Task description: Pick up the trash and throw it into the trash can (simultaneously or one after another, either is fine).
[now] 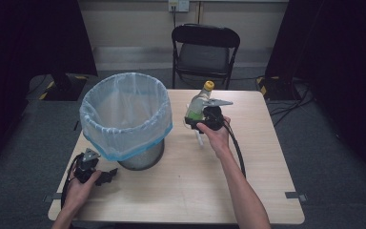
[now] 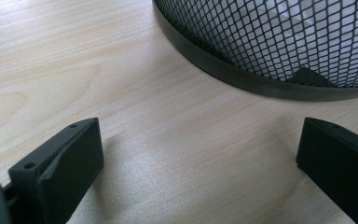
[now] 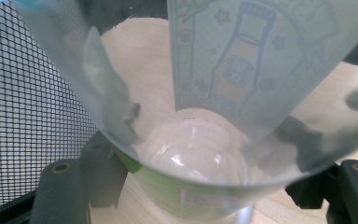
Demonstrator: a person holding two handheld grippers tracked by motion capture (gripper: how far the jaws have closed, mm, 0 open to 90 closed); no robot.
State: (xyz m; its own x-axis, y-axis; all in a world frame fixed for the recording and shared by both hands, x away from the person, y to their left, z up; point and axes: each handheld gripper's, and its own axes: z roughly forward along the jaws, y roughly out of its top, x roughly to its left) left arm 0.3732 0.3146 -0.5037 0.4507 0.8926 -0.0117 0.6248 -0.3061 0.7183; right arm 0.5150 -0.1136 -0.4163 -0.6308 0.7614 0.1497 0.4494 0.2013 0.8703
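Note:
A clear plastic bottle [image 1: 199, 102] with a yellow cap and a green label is held above the table, right of the bin. My right gripper [image 1: 194, 120] is shut on its lower body. In the right gripper view the bottle [image 3: 223, 93] sits between the two black jaws, pale label facing the camera. A black mesh waste bin [image 1: 126, 119] lined with a light blue bag stands at the table's left middle. My left gripper [image 1: 108, 175] rests on the table near the front left corner, open. In the left gripper view its jaws stand wide apart with bare wood between them and the bin's base [image 2: 242, 74] ahead.
The wooden table [image 1: 248, 191] reaches from the bin to the right edge. A black folding chair [image 1: 205, 50] stands behind the table's far edge. Dark curtains hang at both sides, and cables lie on the grey floor at the right [image 1: 290, 102].

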